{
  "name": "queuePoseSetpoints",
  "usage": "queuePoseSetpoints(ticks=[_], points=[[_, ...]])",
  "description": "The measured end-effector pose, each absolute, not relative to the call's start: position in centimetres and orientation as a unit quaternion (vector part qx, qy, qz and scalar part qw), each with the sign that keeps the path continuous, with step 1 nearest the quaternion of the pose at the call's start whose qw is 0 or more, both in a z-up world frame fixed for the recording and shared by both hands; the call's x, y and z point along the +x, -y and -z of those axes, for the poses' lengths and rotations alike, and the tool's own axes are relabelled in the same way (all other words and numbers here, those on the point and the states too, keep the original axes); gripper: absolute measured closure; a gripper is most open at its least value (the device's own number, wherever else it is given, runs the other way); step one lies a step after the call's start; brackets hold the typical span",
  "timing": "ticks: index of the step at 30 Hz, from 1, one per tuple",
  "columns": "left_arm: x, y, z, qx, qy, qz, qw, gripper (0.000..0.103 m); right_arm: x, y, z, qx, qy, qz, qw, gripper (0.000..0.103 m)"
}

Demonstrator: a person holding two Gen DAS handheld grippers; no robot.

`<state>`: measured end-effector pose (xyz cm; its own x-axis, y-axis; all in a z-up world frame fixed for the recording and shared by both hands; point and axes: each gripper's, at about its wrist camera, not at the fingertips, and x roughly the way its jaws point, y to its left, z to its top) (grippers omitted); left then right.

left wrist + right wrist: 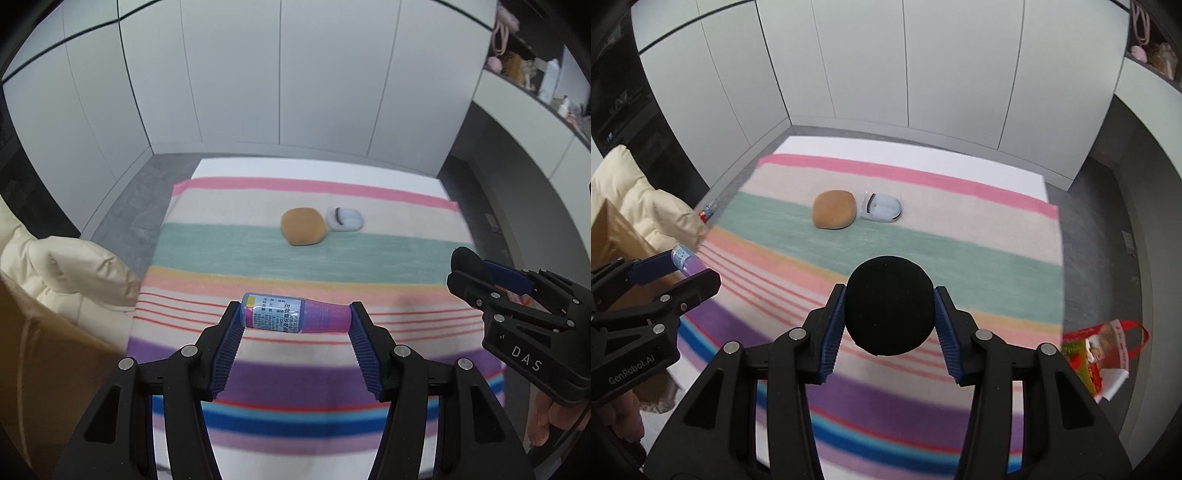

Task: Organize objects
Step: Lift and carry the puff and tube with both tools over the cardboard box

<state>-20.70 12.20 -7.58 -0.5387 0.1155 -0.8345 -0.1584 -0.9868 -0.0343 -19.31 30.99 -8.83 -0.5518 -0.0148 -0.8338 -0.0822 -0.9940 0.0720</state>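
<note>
My left gripper (295, 314) is shut on a small purple bottle (295, 314) with a printed label, held sideways above the striped blanket (229, 254). My right gripper (890, 314) is shut on a round black puff (890, 314), held above the blanket (979, 258). The right gripper also shows at the right of the left wrist view (476, 269), and the left gripper with the bottle (685, 260) at the left of the right wrist view. A brown bun-shaped object (303, 226) and a white and light-blue case (345, 218) lie side by side further back; both also show in the right wrist view, bun (834, 209), case (882, 206).
A cardboard box (48, 369) with a cream padded jacket (62, 269) over it stands at the left. A red and green bag (1102, 354) lies on the floor at the right. White cabinet doors (277, 74) stand behind the table. Shelves with clutter (532, 70) are at the far right.
</note>
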Motion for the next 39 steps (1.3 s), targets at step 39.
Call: queuePoseSetpoints(ticks=[39], points=[[-6.0,-0.2,-2.8,-0.361,0.031,-0.930,0.061,0.045,-6.3,-19.7,-3.9,-0.373,0.042,-0.926,-0.046,0.055]])
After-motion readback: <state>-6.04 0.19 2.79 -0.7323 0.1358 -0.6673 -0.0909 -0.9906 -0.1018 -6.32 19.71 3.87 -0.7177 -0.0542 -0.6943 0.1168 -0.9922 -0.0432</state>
